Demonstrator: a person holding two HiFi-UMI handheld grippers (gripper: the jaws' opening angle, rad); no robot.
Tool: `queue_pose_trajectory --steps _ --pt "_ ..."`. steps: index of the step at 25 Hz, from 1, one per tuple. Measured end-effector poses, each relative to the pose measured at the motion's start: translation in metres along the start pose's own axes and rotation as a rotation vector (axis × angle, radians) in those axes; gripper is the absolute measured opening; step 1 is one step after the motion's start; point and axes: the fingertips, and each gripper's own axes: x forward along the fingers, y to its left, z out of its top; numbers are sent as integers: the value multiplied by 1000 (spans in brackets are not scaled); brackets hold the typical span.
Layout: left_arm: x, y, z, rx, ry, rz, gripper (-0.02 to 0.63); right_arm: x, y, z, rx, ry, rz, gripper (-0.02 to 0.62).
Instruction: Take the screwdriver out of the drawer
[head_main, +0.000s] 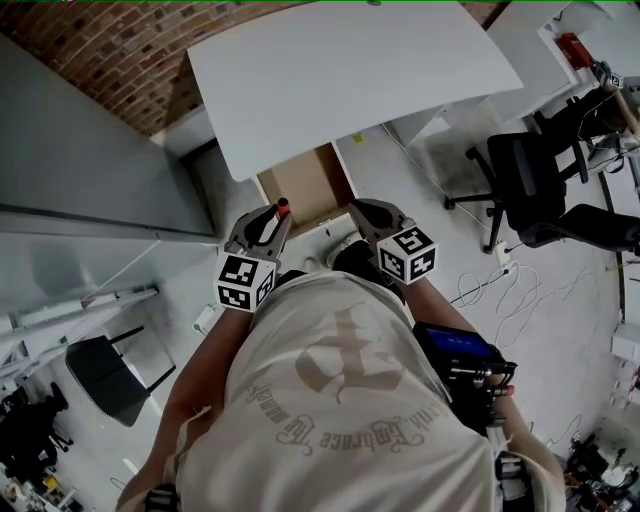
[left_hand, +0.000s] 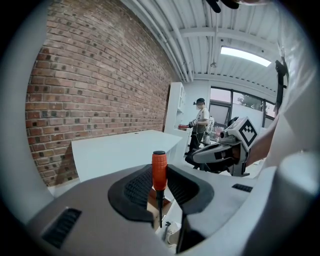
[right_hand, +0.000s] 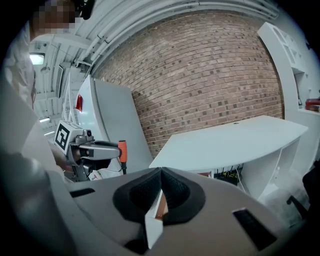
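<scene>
Left gripper view: pinching the screwdriver (left_hand: 158, 172) upright between the left gripper (head_main: 272, 222) pads, orange handle poking above the jaws, shaft hanging below them toward the open drawer (head_main: 303, 185) underneath and ahead, right gripper (right_hand: 160, 175) idling alongside, jaws pressed together on nothing.

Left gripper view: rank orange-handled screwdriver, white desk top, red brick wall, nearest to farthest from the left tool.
1. orange-handled screwdriver: clamped between the jaws, centre.
2. white desk top: just ahead, centre-left.
3. red brick wall: behind the desk, left.
</scene>
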Motion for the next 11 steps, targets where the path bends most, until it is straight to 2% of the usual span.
queue_pose_trajectory --steps 11 --pt "-8 16 -4 -17 -16 49 104 17 4 4 -38 -4 18 23"
